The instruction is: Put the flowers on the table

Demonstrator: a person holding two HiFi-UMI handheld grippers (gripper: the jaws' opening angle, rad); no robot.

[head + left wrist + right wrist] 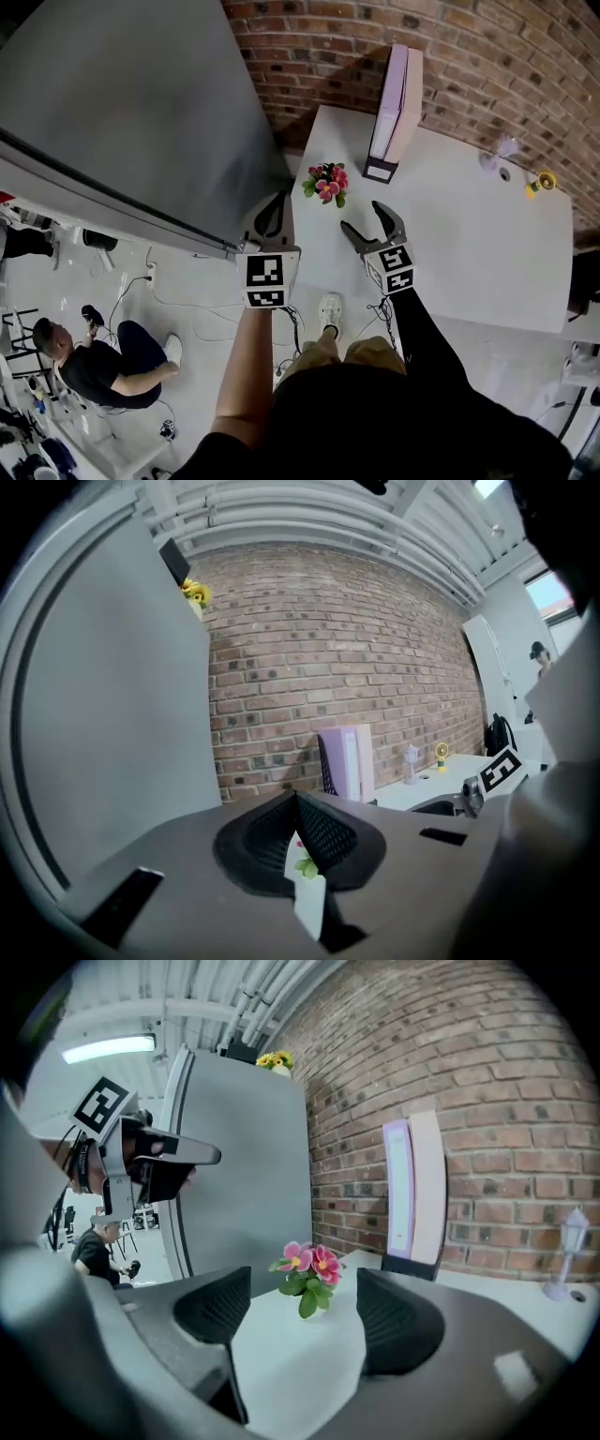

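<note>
Flowers (pixel 326 183): small pink bunch with green leaves, standing upright on the white table (pixel 469 253), near its left edge and just in front of the pink-and-white file box (pixel 394 103). Nothing is touching them.

Right gripper (pixel 364 217): jaws spread wide, nothing between them. Its own view looks straight at the bunch, which sits ahead of the jaw tips and apart from them, with bare tabletop in between.

Left gripper (pixel 272 211): jaws pressed together at the tips and pinching nothing. We only see a sliver of table and a bit of leaf through the slot. It hovers at the table's left edge, beside the grey cabinet (pixel 122 112).

Status, as we read it: placement looks done. The flowers are on the table, stable, and free of both grippers. What's left is at most backing both grippers off.

Caveat: a second bunch, the yellow flowers (pixel 272 1059), sits on top of the cabinet. We can't tell whether the task covers those too. If it does, that part is not yet done.

Also on the table, well apart at the far right: a small white lamp (pixel 502 150) and a yellow mini fan (pixel 541 183). Neither is in the way.
</note>
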